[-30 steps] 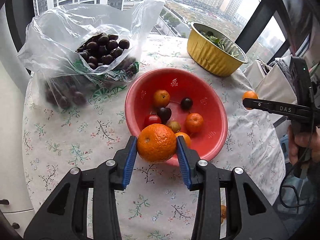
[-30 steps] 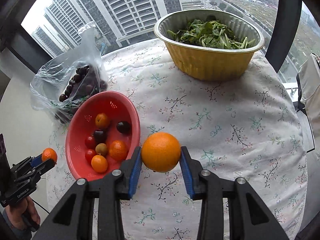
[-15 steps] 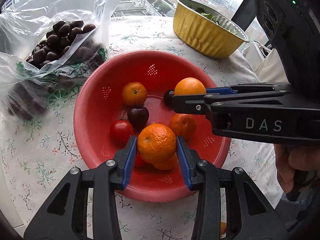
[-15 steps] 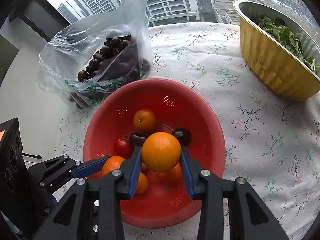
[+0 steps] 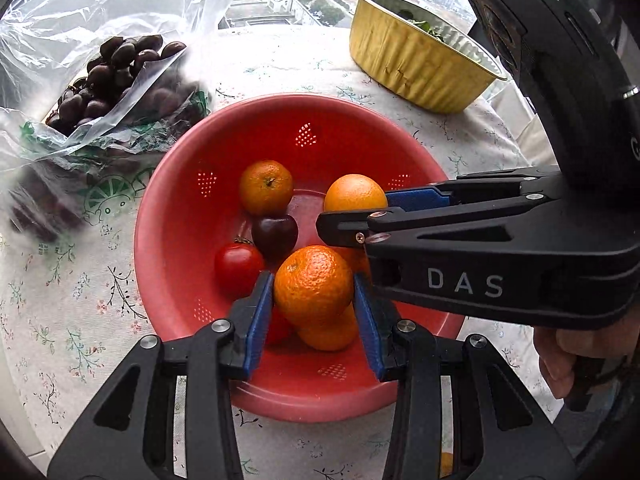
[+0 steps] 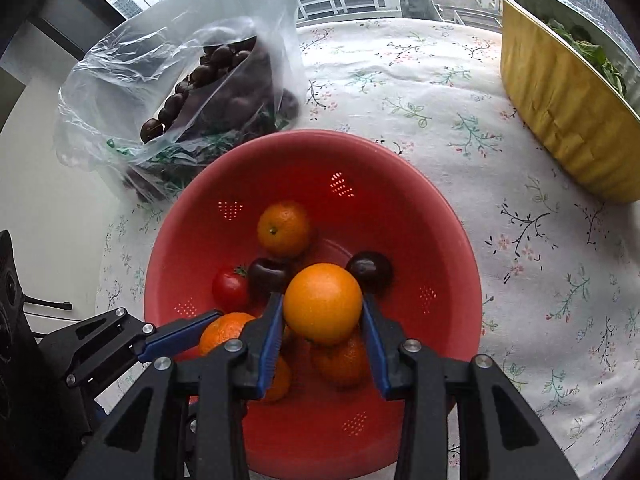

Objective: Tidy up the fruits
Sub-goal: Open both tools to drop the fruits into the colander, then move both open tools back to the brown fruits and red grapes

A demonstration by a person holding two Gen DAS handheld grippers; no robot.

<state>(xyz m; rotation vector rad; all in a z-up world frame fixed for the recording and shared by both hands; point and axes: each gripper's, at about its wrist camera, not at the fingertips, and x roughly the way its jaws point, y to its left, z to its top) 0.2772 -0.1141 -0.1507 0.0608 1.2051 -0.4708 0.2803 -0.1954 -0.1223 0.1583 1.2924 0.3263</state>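
Two oranges held over the red colander, ready to drop.

The left gripper [image 5: 314, 300] clamps a dimpled mandarin [image 5: 313, 285]; the right gripper [image 6: 322, 320] grips a smooth orange [image 6: 322, 302]. Both hang above the colander [image 6: 304, 148], whose glossy perforated plastic slopes steeply: released round fruit may roll, knock the cherries [image 6: 368, 271], or the crowded grippers may collide.

Both grippers [image 5: 314, 300] [image 6: 322, 320] angled steeply downward, side by side, fingers clamped.

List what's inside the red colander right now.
Loose in the red colander: a mandarin, a cherry tomato, two dark cherries, more oranges partly hidden under both grippers' held fruit. Their exact count can't be told.
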